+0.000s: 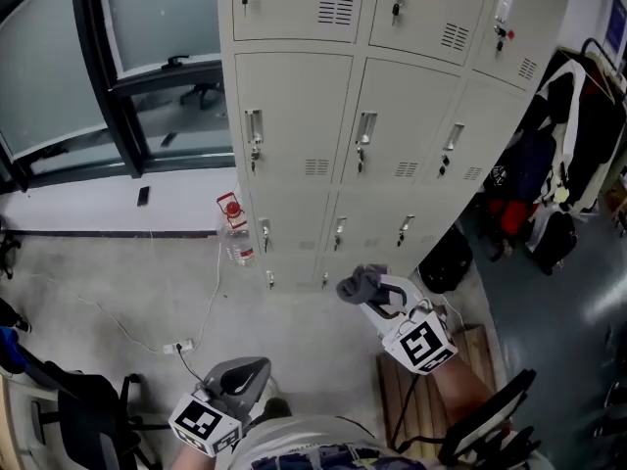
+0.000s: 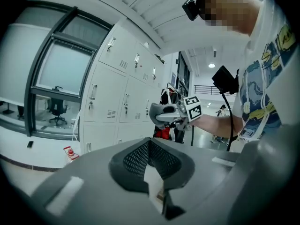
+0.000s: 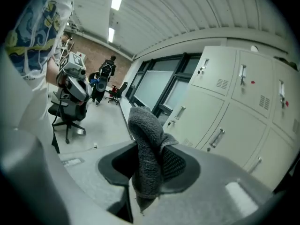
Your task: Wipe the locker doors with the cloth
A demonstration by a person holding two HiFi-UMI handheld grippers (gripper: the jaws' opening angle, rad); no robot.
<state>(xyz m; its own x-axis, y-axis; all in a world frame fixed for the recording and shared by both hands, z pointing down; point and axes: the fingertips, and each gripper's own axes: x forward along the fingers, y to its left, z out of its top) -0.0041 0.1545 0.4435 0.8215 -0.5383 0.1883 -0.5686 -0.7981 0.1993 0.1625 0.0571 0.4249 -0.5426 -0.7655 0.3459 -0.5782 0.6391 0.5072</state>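
The beige lockers [image 1: 382,116] stand ahead of me in rows of doors with handles and keys. My right gripper [image 1: 372,290] is held low in front of the bottom row, a short way off the doors, and is shut on a grey cloth [image 1: 359,283]. In the right gripper view the cloth [image 3: 147,156] hangs bunched between the jaws, with the lockers [image 3: 234,102] to the right. My left gripper [image 1: 245,372] hangs low by my body, shut with nothing in it. In the left gripper view its dark pads [image 2: 150,159] meet, and beyond them the right gripper [image 2: 169,112] shows.
A water bottle [image 1: 235,229] with a red label stands at the lockers' left foot. A power strip and cable [image 1: 180,346] lie on the floor. An office chair [image 1: 78,399] is at lower left, a wooden pallet [image 1: 416,414] under my right arm, and bags and coats [image 1: 549,184] at right.
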